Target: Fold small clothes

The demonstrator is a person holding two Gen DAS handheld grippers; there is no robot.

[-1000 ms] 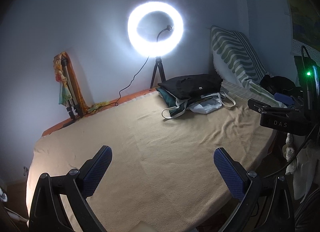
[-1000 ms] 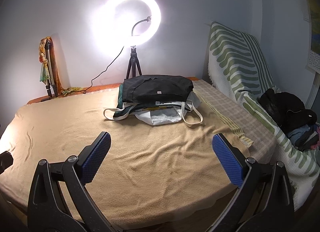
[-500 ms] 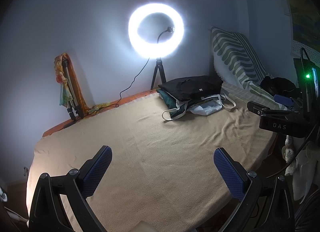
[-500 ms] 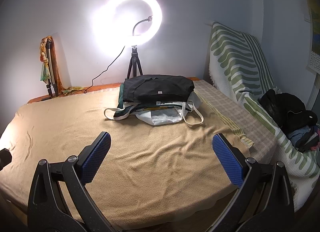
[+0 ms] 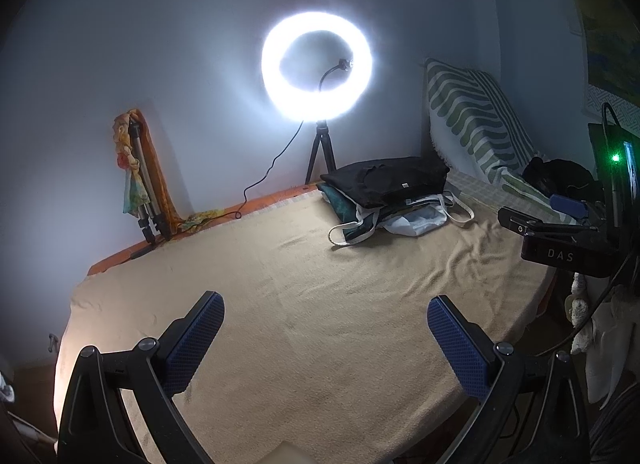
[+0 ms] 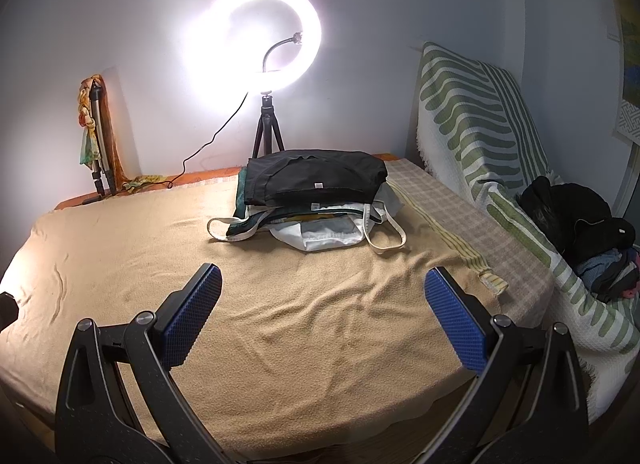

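Both tongs, left (image 5: 326, 338) and right (image 6: 323, 306), released and empty above the near edge of the bed (image 6: 280, 324), its tan blanket bare up to one stack of folded clothes (image 6: 316, 192) near the far edge.

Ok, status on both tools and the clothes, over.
Left tool open, empty. Right tool open, empty. Folded clothes stack at far side of blanket, untouched. Nothing in the way.

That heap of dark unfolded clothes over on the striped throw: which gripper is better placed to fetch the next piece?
Right. The dark heap lies just beyond the right gripper on its right; from the left gripper it sits farther off. Both are open and empty.
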